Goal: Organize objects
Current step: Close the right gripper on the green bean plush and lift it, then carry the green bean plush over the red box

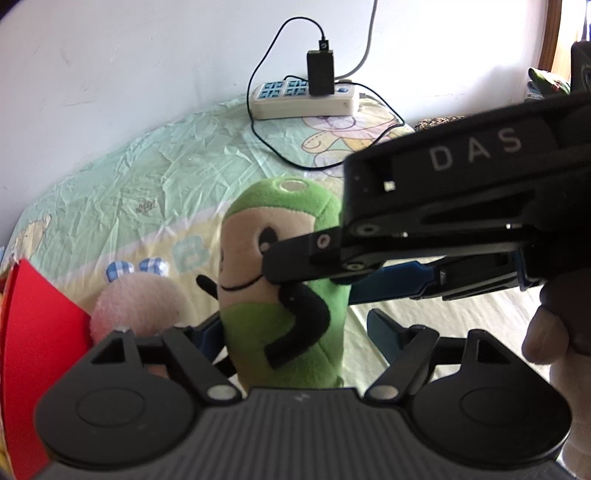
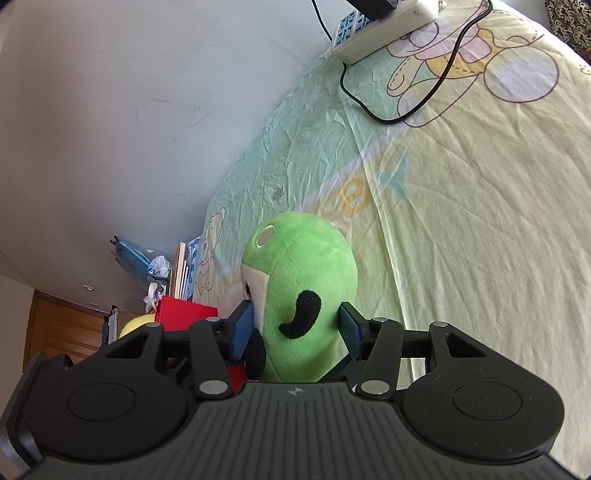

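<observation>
Red box (image 1: 33, 354) at nine o'clock, pink plush (image 1: 136, 306) beside it, then green plush toy (image 1: 284, 295) upright at centre on the bedsheet (image 1: 147, 177). Left gripper (image 1: 295, 332) straddling its lower body, contact unclear; right gripper (image 2: 295, 328) from three o'clock clenched across its middle. Likely light, soft, squashy: best gripped mid-body.

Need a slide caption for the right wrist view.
Right gripper closed on a green plush toy, cartoon-print bedsheet behind it, power strip by the wall.
</observation>
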The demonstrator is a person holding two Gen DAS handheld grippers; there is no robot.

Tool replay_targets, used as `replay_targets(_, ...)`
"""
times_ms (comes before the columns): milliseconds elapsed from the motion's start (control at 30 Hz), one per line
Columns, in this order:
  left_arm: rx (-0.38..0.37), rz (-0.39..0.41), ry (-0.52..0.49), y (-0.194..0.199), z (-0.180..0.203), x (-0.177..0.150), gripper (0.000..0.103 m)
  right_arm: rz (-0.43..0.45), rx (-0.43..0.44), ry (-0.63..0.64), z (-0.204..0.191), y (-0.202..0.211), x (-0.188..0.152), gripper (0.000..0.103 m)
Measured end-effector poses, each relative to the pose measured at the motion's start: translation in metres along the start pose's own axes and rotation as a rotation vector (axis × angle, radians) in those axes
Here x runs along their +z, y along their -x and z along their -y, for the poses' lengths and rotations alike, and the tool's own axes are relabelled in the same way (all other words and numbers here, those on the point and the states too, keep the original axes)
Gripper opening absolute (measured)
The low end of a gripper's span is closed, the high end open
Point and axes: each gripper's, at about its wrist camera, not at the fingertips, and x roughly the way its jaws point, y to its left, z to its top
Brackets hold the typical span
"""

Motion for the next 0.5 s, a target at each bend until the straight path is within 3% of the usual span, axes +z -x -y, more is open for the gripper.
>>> replay_targets(500, -0.011, 0.036, -0.016, 0.052, 0.023, -0.031, 0.080, 0.006, 0.014, 0.044, -0.018, 0.045, -0.050, 0.053)
